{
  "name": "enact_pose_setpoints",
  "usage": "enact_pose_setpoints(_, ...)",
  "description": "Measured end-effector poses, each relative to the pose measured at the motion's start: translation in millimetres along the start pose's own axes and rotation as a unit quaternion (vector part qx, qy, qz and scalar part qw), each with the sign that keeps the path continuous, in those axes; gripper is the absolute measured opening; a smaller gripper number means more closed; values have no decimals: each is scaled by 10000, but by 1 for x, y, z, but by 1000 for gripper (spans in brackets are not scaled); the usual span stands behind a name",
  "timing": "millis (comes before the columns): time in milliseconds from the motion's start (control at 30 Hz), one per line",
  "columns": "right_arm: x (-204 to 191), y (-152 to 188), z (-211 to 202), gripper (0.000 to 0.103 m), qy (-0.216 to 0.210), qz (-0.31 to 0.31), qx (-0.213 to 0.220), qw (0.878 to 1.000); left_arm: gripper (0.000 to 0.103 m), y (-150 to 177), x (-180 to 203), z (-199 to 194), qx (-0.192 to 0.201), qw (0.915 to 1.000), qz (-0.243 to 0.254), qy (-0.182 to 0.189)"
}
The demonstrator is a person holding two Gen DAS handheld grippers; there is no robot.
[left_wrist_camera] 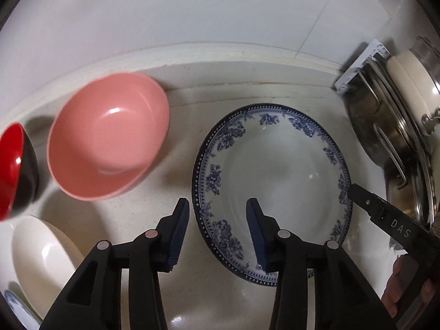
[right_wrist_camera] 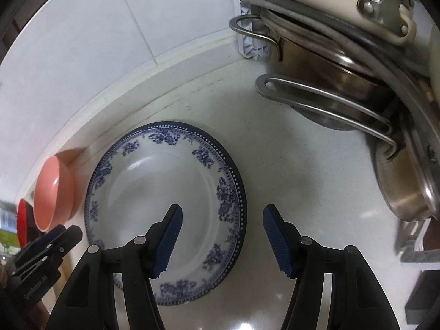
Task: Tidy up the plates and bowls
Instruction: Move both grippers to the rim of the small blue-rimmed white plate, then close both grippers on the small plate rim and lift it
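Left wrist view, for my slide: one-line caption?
Left gripper open, straddling blue-patterned plate's rim beside pink bowl.

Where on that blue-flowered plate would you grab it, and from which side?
By its rim. The blue-flowered plate lies flat on the counter, so only the raised, sloping rim offers something to pinch. I would come from above at its left or right edge, one finger inside, one outside. The left gripper and right gripper already straddle opposite edges that way, open.

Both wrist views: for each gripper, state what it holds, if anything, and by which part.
Nothing is held. The left gripper and right gripper each straddle opposite rims of the blue-patterned plate, jaws open, pads not touching it.
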State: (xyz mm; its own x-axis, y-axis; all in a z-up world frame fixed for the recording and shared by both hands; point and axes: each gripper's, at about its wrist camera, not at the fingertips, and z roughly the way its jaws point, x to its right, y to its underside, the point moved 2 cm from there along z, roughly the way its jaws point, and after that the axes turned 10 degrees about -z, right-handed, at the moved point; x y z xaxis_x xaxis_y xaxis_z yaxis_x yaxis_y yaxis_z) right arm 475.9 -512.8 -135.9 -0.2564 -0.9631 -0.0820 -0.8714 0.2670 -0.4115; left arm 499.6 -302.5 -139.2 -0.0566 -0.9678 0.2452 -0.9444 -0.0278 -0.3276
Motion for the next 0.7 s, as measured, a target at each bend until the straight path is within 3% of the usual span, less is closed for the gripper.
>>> enact_pose_setpoints(400, 10, 0, 27, 52, 25, -38, 30, 10000, 39, -6, 3, 20, 153, 9997, 43, -161)
enact_pose_setpoints(700, 6, -2, 36, 52, 57, -159, -2, 9999, 39, -6, -3, 26, 141, 9995, 18, -297)
